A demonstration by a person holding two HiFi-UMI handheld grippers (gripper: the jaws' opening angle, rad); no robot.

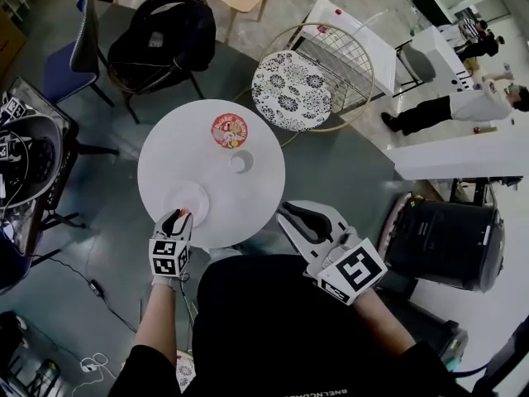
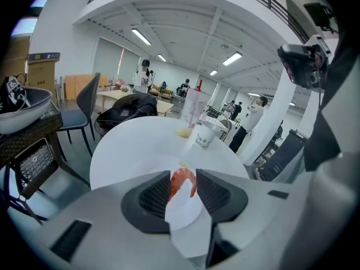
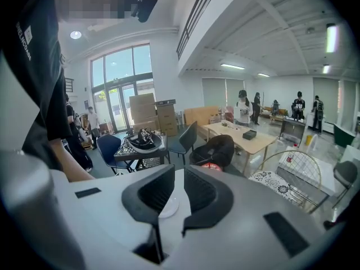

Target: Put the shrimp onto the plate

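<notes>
My left hand-held gripper (image 1: 179,215) held the curled orange-red shrimp (image 2: 183,183) clamped between its jaws, over the round white plate (image 1: 197,195) on the round white desk (image 1: 169,151). My right hand-held gripper (image 1: 288,215) hung off the desk's edge, jaws narrowly apart, empty.

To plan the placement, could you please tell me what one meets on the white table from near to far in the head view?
Left hand-held gripper holding the shrimp → plate → small white cup → red-lidded bowl.
</notes>
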